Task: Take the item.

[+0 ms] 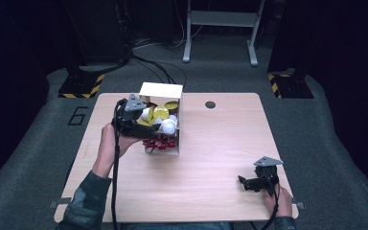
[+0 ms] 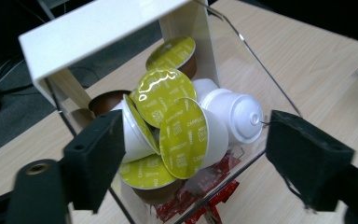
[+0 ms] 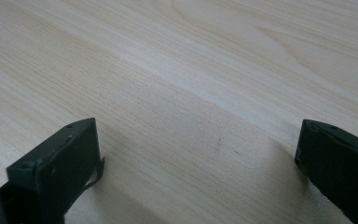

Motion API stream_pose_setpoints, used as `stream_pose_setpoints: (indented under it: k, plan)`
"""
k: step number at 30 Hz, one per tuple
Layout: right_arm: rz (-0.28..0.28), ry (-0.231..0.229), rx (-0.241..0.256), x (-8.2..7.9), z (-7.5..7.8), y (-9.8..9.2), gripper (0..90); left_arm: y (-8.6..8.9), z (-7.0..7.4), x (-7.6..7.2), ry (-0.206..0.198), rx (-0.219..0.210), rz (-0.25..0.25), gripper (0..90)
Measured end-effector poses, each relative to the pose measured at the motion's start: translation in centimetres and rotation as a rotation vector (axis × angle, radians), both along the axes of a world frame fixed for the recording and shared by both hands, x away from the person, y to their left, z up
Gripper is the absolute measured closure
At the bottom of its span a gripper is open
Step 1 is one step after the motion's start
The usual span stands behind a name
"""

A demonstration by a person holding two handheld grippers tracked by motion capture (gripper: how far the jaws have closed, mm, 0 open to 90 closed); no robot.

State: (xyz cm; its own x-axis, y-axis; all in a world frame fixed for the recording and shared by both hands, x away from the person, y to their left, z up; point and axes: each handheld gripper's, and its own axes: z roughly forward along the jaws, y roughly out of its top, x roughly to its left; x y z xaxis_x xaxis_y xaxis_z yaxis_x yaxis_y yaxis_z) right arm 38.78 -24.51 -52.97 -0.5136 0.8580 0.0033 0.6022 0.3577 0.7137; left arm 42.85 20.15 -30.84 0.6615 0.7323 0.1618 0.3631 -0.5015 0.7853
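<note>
Your left gripper [image 2: 191, 163] hangs over the white-framed clear box [image 1: 162, 90] near the table's [image 1: 220, 143] far left, jaws spread wide around the heap of coffee capsules [image 2: 184, 137] inside, gripping none. Yellow-green foil lids face you; a white capsule [image 2: 235, 114] lies beside them, red sachets [image 2: 205, 193] beneath. Your right gripper [image 1: 251, 183] rests low over bare wood at the near right, jaws wide and empty.

Overhead light brightens the bench [image 1: 211, 143] while surroundings stay dark; glare glints on yellow capsule lids [image 2: 161, 93] (near tongs blur softly)
</note>
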Motion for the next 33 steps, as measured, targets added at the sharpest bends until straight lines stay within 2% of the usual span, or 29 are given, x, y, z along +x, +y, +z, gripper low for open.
stream_pose_setpoints:
  k: [2, 6, 15, 17, 22, 25, 28, 33]
  plan:
    - [0.002, 0.000, 0.000, 0.0, 0.0, 0.0, 0.0, -0.3, -0.2, 0.2, 0.005, 0.011, 0.004, 22.3]
    - [0.002, 0.001, 0.000, 0.0, 0.0, 0.0, 0.0, -1.1, -0.7, 0.7, 0.013, 0.051, 0.025, 31.1]
    - [0.001, 0.001, 0.000, 0.0, 0.0, 0.0, 0.0, -2.0, -1.6, 1.3, 0.059, 0.080, 0.046, 41.8]
    - [0.001, 0.001, 0.000, 0.0, 0.0, 0.0, 0.0, -2.0, -1.7, 1.5, 0.055, 0.092, 0.045, 44.1]
    - [-0.001, 0.000, 0.000, 0.0, 0.0, 0.0, 0.0, -2.5, -2.2, 1.7, 0.076, 0.115, 0.051, 49.4]
    - [-0.001, 0.000, 0.000, 0.0, 0.0, 0.0, 0.0, -2.5, -2.2, 1.8, 0.077, 0.106, 0.058, 52.2]
    - [0.000, 0.000, 0.000, 0.0, 0.0, 0.0, 0.0, -2.4, -2.1, 1.7, 0.062, 0.122, 0.057, 56.6]
    - [0.002, 0.000, 0.000, 0.0, 0.0, 0.0, 0.0, -2.1, -2.2, 1.8, 0.059, 0.105, 0.055, 58.0]
